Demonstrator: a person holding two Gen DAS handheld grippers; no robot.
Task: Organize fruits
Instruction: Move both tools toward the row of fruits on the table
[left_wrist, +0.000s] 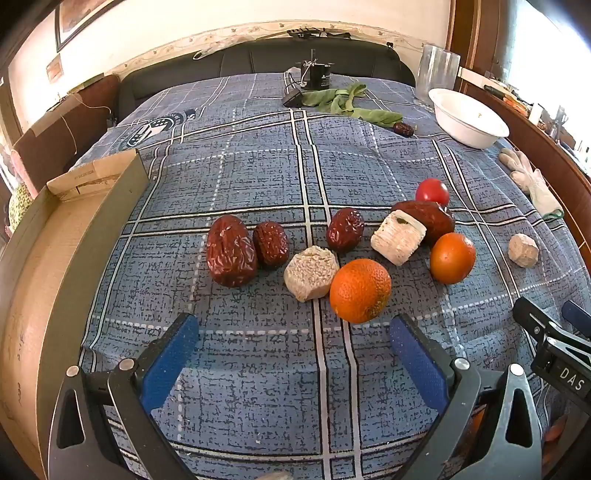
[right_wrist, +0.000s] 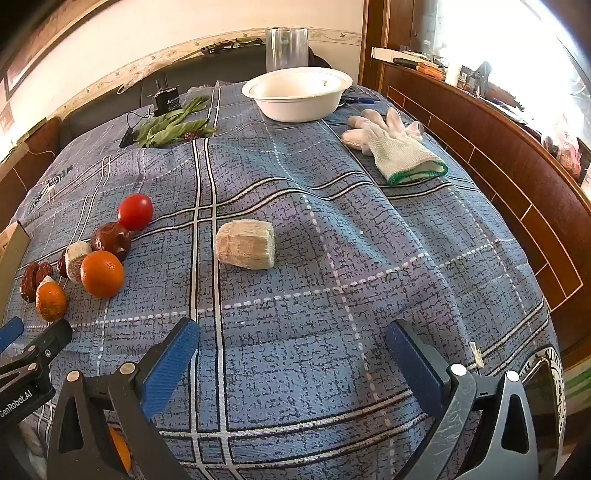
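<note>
On the blue plaid cloth lie several red dates (left_wrist: 231, 255), two oranges (left_wrist: 360, 290) (left_wrist: 452, 257), a red tomato (left_wrist: 432, 191) and pale crumbly blocks (left_wrist: 311, 272) (left_wrist: 398, 239). My left gripper (left_wrist: 293, 349) is open and empty, just short of the nearer orange. My right gripper (right_wrist: 291, 352) is open and empty, a little short of a lone pale block (right_wrist: 245, 249). In the right wrist view the fruit cluster sits at the left, with an orange (right_wrist: 102, 274) and the tomato (right_wrist: 135, 211). A white bowl (right_wrist: 297, 94) stands at the back.
A cardboard box (left_wrist: 48, 258) stands at the left edge. Green leaves (left_wrist: 351, 105), a lone date (left_wrist: 403, 129) and a black device (left_wrist: 316, 75) lie at the back. White gloves (right_wrist: 395, 146) lie at the right beside a wooden ledge (right_wrist: 498, 158). A clear container (right_wrist: 286, 48) stands behind the bowl.
</note>
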